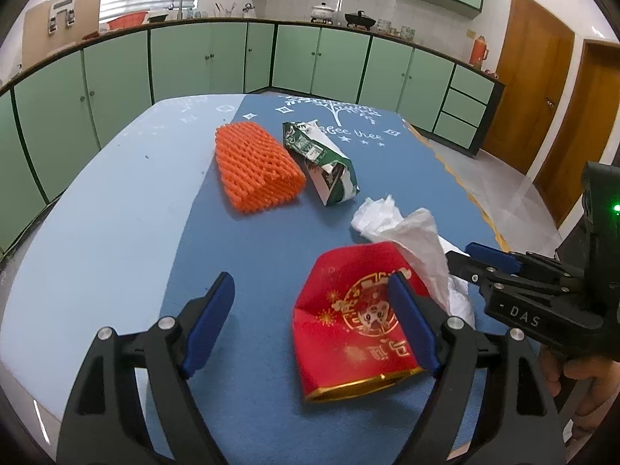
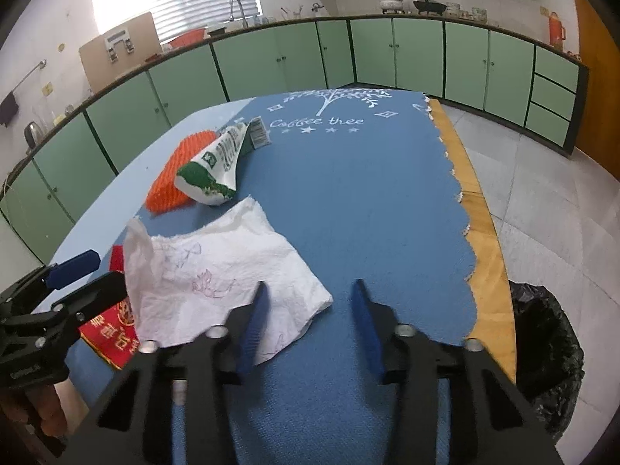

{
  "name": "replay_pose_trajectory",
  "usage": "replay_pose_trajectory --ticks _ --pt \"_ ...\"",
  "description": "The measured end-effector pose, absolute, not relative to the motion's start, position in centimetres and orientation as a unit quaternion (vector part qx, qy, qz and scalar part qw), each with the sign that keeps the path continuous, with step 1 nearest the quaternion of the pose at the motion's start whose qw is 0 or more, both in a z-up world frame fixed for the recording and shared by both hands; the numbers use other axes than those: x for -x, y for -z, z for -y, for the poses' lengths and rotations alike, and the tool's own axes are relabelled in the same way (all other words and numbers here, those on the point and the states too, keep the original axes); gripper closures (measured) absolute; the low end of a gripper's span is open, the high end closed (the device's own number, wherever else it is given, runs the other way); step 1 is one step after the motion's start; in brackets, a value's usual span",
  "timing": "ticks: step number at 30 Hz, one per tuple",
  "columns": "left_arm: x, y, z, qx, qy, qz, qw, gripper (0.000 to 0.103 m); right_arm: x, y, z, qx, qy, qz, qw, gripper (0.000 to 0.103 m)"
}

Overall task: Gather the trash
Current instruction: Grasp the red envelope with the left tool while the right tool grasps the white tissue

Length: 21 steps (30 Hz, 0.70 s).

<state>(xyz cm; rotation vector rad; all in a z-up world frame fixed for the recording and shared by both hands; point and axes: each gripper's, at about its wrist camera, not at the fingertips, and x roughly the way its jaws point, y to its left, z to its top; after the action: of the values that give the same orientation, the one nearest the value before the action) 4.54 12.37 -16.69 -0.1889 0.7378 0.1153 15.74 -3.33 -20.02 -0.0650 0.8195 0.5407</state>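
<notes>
A red packet with gold print (image 1: 348, 329) lies on the blue mat (image 1: 248, 240). My left gripper (image 1: 310, 310) is open low over it, its right finger on top of the packet and its left finger over bare mat. A crumpled white tissue (image 2: 217, 271) lies just right of the packet. My right gripper (image 2: 310, 310) stands over the tissue's near corner with its jaws partly apart and only mat between the pads. Farther back lie an orange foam net (image 1: 255, 166) and a crushed green and white carton (image 1: 321, 162).
A bin lined with a black bag (image 2: 542, 348) stands on the floor right of the table. The wooden table edge (image 2: 488, 271) shows beyond the mat's torn border. Green kitchen cabinets (image 1: 217, 58) run along the back wall. A hand (image 1: 573, 379) holds the right gripper.
</notes>
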Motion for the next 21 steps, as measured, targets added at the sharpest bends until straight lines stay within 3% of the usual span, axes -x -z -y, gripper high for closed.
replay_pose_trajectory --ticks 3,17,19,21 --pt "-4.5 16.9 -12.4 0.095 -0.054 -0.363 0.925 0.022 -15.5 20.0 3.0 0.037 -0.273 -0.394 0.877 0.094" --pt "-5.4 18.1 -11.6 0.122 -0.018 -0.387 0.914 0.022 -15.4 16.2 6.7 0.007 -0.227 -0.345 0.911 0.097" --pt "-5.6 18.1 -11.4 0.129 -0.008 -0.387 0.913 0.029 -15.4 16.3 6.9 0.005 -0.224 -0.348 0.911 0.097" --pt "-5.8 18.0 -11.2 0.129 0.002 -0.386 0.914 0.047 -15.4 16.5 6.9 0.005 -0.223 -0.351 0.910 0.097"
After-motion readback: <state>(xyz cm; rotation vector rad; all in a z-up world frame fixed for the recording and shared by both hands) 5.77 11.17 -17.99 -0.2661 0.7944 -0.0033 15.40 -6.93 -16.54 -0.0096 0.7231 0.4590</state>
